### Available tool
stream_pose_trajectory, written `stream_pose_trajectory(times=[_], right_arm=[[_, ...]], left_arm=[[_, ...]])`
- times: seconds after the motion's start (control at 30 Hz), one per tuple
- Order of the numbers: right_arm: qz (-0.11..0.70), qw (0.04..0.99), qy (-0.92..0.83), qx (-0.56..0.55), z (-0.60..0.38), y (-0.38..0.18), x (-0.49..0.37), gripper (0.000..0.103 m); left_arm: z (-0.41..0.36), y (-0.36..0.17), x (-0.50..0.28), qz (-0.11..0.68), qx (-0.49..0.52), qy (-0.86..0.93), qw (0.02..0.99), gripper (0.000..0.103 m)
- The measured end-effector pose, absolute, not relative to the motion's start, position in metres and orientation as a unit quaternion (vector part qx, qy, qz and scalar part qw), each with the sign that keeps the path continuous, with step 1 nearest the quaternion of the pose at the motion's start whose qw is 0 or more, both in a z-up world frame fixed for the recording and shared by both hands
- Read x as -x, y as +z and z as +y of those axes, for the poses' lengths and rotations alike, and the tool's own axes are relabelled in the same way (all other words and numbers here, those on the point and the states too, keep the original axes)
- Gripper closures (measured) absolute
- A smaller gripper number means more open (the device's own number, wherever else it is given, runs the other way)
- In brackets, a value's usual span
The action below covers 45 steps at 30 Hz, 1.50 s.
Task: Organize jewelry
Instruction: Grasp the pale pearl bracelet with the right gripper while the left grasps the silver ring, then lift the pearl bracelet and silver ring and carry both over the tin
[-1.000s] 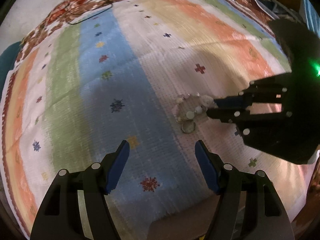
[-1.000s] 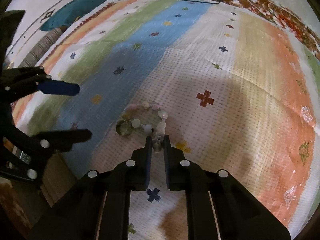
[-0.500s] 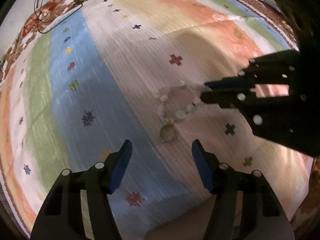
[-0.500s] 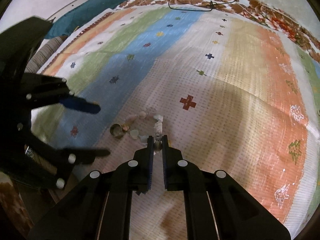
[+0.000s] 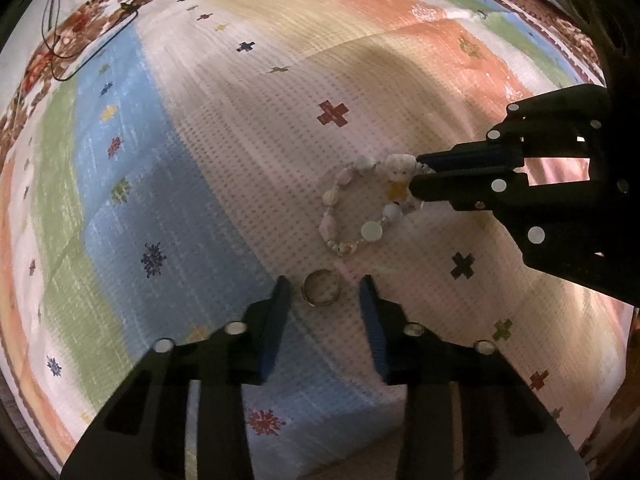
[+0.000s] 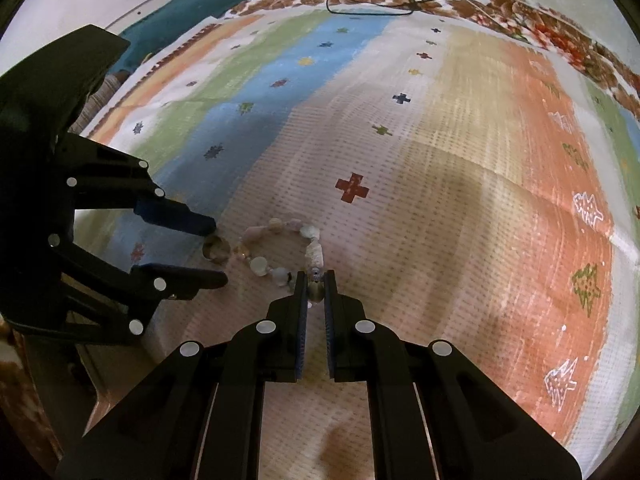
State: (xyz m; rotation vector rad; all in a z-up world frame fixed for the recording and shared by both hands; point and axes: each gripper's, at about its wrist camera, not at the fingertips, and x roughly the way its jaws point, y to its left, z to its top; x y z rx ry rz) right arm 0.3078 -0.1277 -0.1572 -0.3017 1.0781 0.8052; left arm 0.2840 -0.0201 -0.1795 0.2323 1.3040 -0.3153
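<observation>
Centre frame: right gripper (image 6: 315, 280) pinched on the beaded bracelet (image 5: 362, 206), which lies on the striped cloth (image 5: 240, 152); left gripper (image 5: 326, 294) spread wide around the ring (image 5: 321, 287).

A wide woven cloth (image 6: 460, 184) with pastel stripes of green, blue, cream and orange covers the surface; a thin black cable (image 6: 372, 10) lies on its floral border, near a teal cushion (image 6: 180, 12)
</observation>
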Motion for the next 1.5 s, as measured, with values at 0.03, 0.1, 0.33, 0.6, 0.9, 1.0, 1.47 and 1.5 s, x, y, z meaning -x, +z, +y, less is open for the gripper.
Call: stream_pose_trajectory(times=[0.03,0.1,0.33,0.6,0.9,1.0,1.47,1.5], right_arm=[[0.497,0.772,0.371,0.141,-0.128,-0.157,-0.307,0.094],[0.497,0.772,0.371,0.14,-0.128,-0.156,-0.307,0.094],[0.495,0.778,0.362,0.138,-0.128,-0.146,-0.302,0.094],[0.482,0.792,0.346,0.144,-0.121,-0.117,-0.289,0.094],[0.464,0.812,0.329,0.13,-0.117,-0.08,-0.275,0.095],[0.459,0.818,0.322,0.128,-0.117,-0.072,-0.268,0.095],[0.447,0.839,0.292,0.106,-0.114,-0.045,-0.246,0.095],[0.446,0.841,0.29,0.103,-0.115,-0.043,-0.244,0.095]], left_arm=[[-0.021,-0.18,-0.283,0.602,-0.108,-0.147,0.778,0.085],[-0.021,-0.179,-0.282,0.6,-0.108,-0.147,0.779,0.085],[-0.015,-0.173,-0.279,0.599,-0.093,-0.128,0.785,0.085],[0.004,-0.142,-0.264,0.575,-0.056,-0.088,0.811,0.085],[0.008,-0.105,-0.25,0.546,-0.041,-0.07,0.834,0.085],[0.011,-0.095,-0.243,0.535,-0.034,-0.061,0.842,0.085],[0.021,-0.062,-0.215,0.499,-0.015,-0.015,0.867,0.085],[0.022,-0.06,-0.214,0.495,-0.013,-0.012,0.869,0.085]])
